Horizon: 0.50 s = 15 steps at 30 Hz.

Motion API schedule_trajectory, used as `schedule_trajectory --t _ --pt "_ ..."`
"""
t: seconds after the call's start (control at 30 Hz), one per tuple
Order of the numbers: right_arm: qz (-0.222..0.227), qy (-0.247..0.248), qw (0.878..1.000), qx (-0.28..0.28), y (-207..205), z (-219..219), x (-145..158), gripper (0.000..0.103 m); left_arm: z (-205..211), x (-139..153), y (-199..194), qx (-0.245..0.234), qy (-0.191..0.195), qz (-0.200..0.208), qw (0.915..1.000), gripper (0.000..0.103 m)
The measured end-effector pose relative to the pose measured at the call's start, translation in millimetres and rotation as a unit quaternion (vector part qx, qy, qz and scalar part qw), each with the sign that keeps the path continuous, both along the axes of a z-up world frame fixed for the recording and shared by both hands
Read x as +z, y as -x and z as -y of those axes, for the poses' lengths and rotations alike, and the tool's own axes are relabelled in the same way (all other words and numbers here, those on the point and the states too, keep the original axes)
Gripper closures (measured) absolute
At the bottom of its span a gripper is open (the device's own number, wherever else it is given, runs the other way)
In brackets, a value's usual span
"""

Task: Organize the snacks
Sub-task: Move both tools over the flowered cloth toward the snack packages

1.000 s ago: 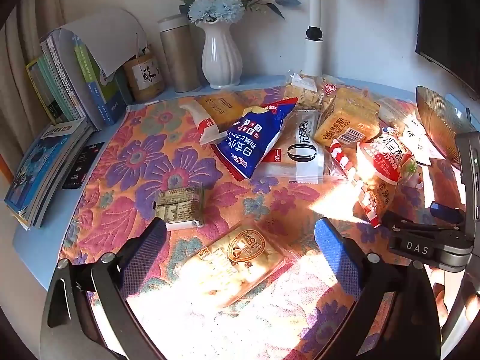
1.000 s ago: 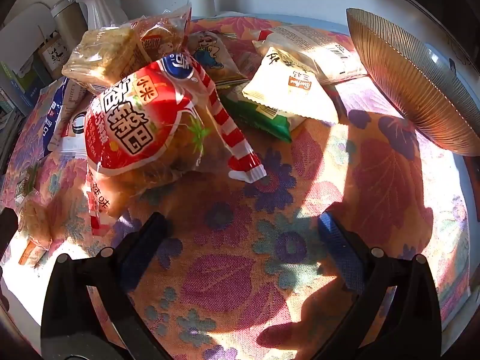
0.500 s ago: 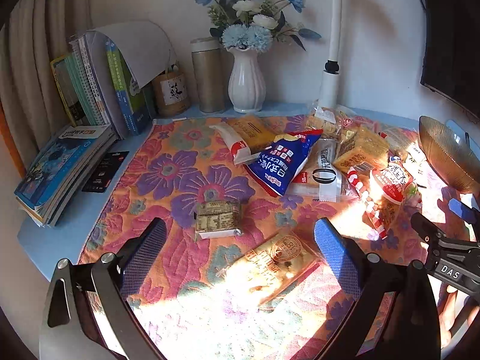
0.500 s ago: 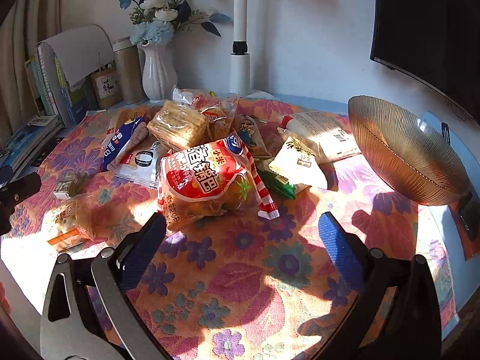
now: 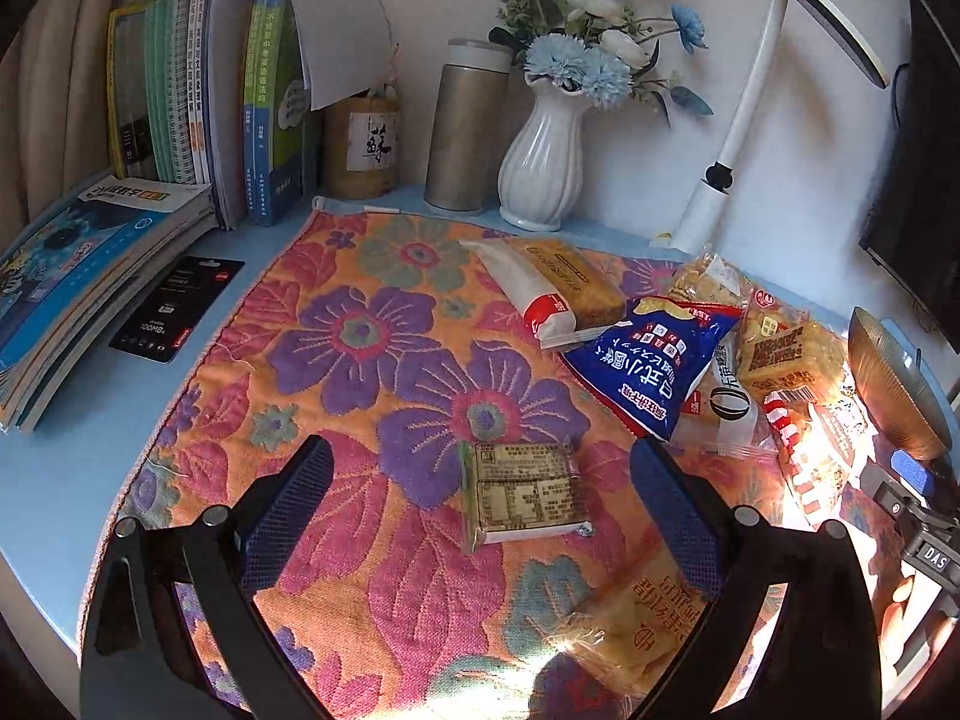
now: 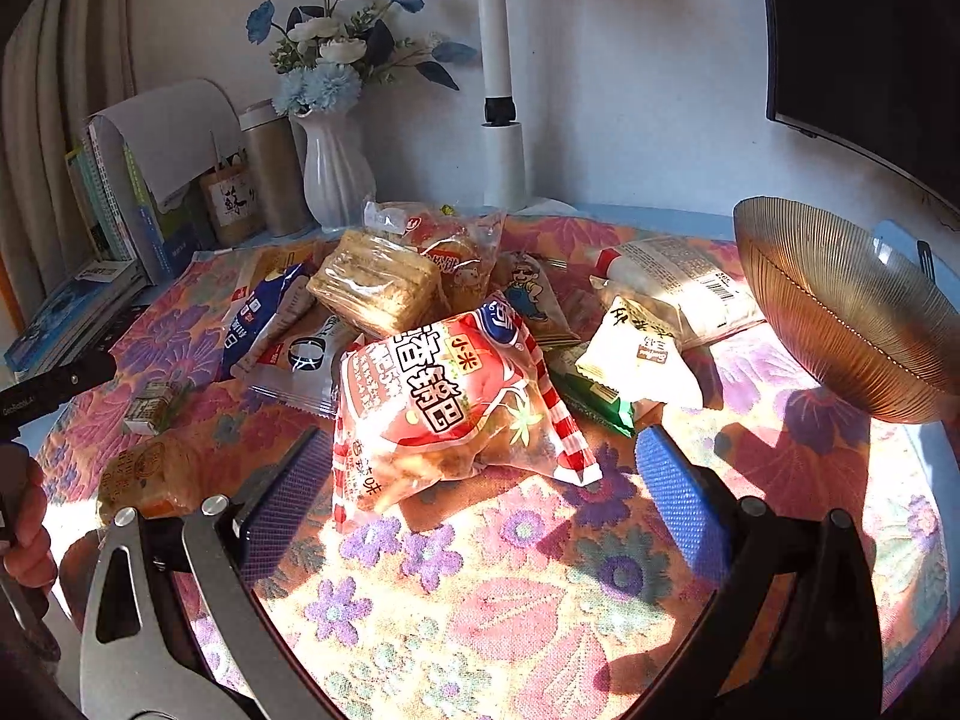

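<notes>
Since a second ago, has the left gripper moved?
Yes. The left gripper pulled back and swung left: the white vase sits lower and farther, and the books fill more of its view.

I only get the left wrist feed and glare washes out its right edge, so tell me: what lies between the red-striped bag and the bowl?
Observer: A white triangular packet lies there, resting on a green packet.
Operator: Is the right gripper holding anything?
Observer: No, the right gripper is open, with the red-striped bag just ahead of its fingers.
Operator: Anything behind the white packet?
Observer: A long pale pack with a barcode, near the bowl.
</notes>
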State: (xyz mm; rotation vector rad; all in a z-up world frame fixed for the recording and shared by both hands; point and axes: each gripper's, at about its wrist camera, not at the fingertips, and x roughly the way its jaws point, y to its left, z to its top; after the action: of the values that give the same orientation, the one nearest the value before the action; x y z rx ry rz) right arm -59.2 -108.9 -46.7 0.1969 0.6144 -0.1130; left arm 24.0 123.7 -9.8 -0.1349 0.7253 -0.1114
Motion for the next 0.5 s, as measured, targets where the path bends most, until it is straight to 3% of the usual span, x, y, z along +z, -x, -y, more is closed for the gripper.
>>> schedule_trajectory --t 0.03,0.1,0.17,0.27,0.5 --pt "-0.001 -0.001 1.000 -0.004 0 1 0 0.003 2 -7 0 0.007 -0.009 0.001 0.9999 0.006" --pt "-0.007 -0.002 1.000 -0.010 -1 1 -1 0.003 4 -11 -1 0.006 -0.015 -0.009 0.9998 0.016" --pt "-0.007 -0.001 1.000 -0.011 -2 1 -1 0.003 0 -9 3 0.013 -0.005 0.008 0.9999 0.010" --pt "-0.011 0.006 1.000 -0.011 -4 -1 -2 0.003 -5 -10 1 0.011 0.011 0.006 0.9999 0.008" --pt "-0.015 0.016 1.000 -0.014 -6 -4 -3 0.003 0 -11 0 -0.001 0.001 0.007 1.0000 0.005"
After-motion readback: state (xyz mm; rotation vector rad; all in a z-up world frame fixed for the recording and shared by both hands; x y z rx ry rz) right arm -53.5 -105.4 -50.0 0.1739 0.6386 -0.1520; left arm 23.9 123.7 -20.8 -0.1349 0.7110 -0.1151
